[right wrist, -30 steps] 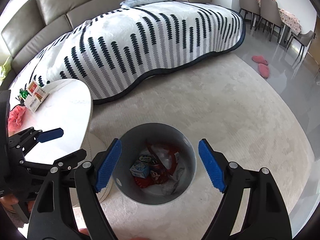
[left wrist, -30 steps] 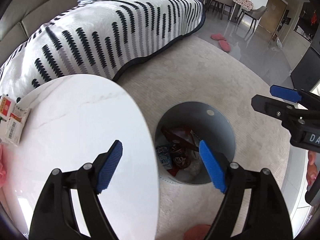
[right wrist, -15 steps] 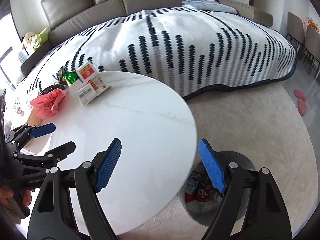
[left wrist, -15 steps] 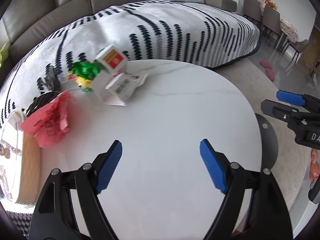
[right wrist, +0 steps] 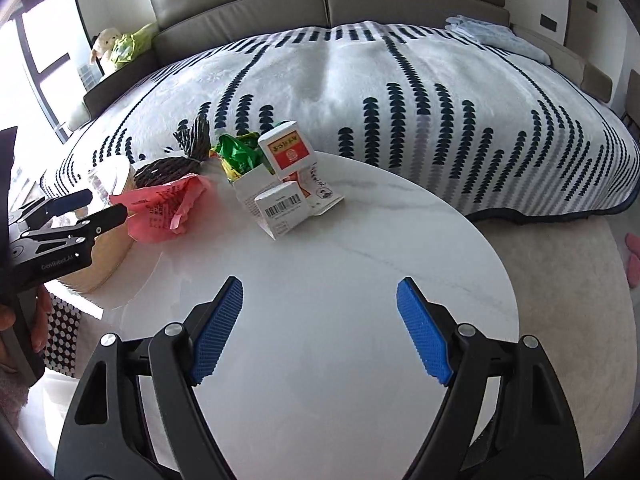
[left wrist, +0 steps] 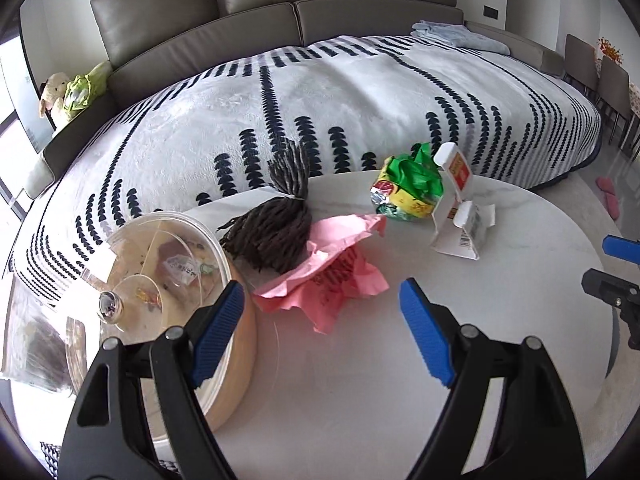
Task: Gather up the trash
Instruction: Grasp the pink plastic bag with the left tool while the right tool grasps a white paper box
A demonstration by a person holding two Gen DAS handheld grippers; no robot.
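Both jaws wide, empty; lidded clear bowl [left wrist: 160, 264] holds wrapped bits.

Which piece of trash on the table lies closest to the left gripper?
The crumpled pink paper, just beyond the open left gripper. The green wrapper and the white carton sit farther back.

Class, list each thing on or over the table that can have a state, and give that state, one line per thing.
Left tongs: open, empty.
Right tongs: open, empty.
Pink paper: crumpled, on the table.
Green wrapper: scrunched.
White carton: torn open.
Clear lid: on its container.
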